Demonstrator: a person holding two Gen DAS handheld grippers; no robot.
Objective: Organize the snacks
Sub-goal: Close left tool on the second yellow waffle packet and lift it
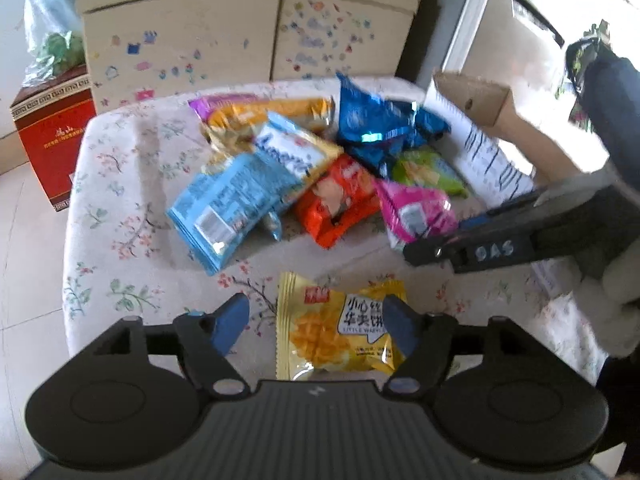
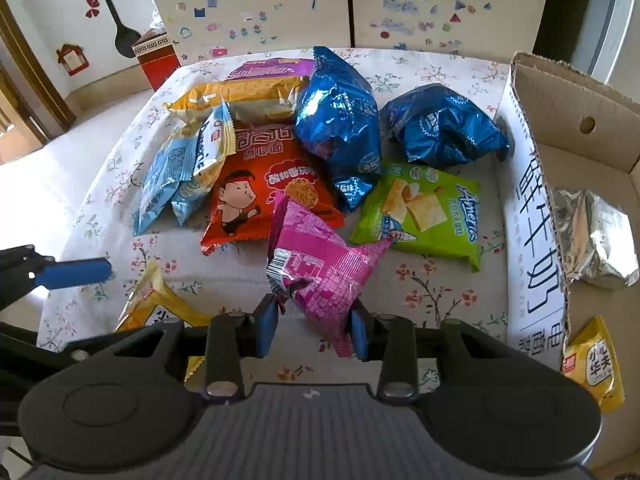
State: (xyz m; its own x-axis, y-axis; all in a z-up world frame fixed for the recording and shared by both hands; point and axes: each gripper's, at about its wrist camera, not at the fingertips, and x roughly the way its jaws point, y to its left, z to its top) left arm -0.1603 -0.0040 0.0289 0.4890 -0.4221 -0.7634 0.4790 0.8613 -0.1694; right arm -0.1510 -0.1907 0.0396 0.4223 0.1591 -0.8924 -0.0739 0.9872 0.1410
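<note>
Green packet [image 2: 424, 216]: reads "Americ", lying flat on the table [image 2: 432, 292].
Right gripper [image 2: 312, 326]: clamped on pink packet [image 2: 320, 264], which points upward and away.
Left gripper [image 1: 316, 324]: apart, straddling yellow packet [image 1: 336, 332].

bare cloth [image 2: 436, 280] lies open before the box [image 2: 536, 216]. the snack pile [image 2: 280, 152] crowds the far side. box wall blocks the right.

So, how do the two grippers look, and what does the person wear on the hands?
Both are alike: the left gripper and right gripper each have a black plastic body with a ribbed grey middle, two round side housings, silver screws, and black fingers ending in blue pads. Seen from the left camera, the right gripper's side bears a label reading 9AS. The hand holding it wears a white glove, with a dark sleeve above.
</note>
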